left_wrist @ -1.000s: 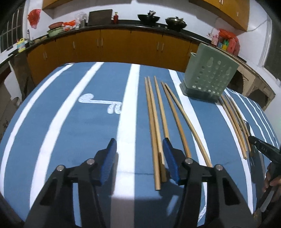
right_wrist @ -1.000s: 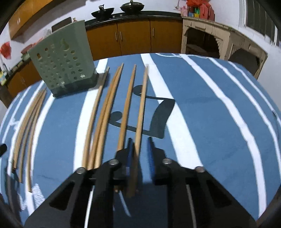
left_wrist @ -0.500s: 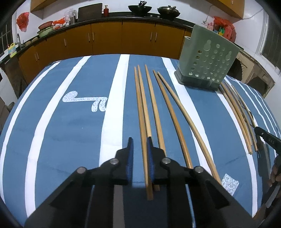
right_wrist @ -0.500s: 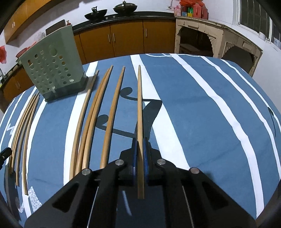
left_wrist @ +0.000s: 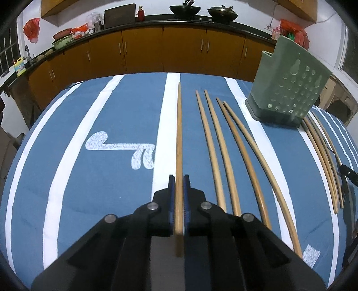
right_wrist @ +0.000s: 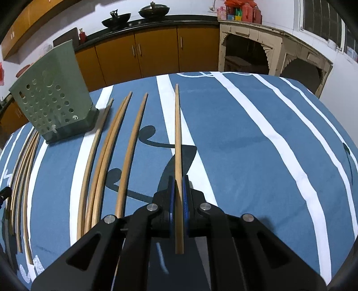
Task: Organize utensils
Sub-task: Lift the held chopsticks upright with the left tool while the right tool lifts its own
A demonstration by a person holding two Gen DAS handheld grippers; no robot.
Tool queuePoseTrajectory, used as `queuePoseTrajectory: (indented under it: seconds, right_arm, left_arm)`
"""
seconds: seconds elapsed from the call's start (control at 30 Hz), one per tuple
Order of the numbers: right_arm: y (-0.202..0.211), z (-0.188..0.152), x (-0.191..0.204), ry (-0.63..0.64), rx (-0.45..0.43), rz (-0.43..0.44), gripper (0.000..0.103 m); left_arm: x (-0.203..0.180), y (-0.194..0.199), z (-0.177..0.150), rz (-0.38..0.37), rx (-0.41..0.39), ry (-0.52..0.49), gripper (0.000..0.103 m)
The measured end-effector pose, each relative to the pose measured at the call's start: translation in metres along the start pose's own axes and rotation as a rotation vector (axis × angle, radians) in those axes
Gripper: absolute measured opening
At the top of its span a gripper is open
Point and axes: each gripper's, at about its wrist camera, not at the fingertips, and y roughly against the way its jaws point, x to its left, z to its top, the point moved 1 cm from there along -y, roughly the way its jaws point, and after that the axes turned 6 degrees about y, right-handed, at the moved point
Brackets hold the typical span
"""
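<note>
Left hand-held gripper just closed, clamped on one long tan wooden chopstick, stick jutting straight ahead above the blue white-striped counter cloth — right hand-held gripper likewise pinching one. Four loose chopsticks alongside, another bundle — uncountable — beyond one green perforated plastic holder

Count: chopsticks, 10 total. 4 lie flat on the holder's left side and 4 on its right side. One chopstick is pinched in the left gripper, whose jaws have just closed on it, and one in the right gripper. Holder: 1. Grippers: 2. Woks on the counter behind the holder: 2.
</note>
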Motion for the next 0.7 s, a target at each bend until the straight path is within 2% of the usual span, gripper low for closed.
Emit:
queuePoseTrajectory:
  seconds: [0.17, 0.4, 0.57, 0.7]
  right_arm:
    - [0.005, -0.008, 0.002, 0.010, -0.012, 0.000, 0.008]
    - [0.011, -0.017, 0.005, 0.007, -0.007, 0.009, 0.008]
    - [0.013, -0.021, 0.006, 0.016, -0.016, 0.015, 0.008]
    - [0.023, -0.022, 0.002, -0.002, -0.039, 0.041, 0.008]
  left_arm:
    - [0.002, 0.009, -0.012, -0.016, -0.009, 0.006, 0.015]
    - [-0.003, 0.018, -0.023, -0.003, -0.007, -0.011, 0.016]
    - [-0.002, 0.021, -0.028, 0.000, -0.007, -0.008, 0.008]
    - [0.001, 0.023, -0.029, -0.011, 0.005, -0.012, 0.008]
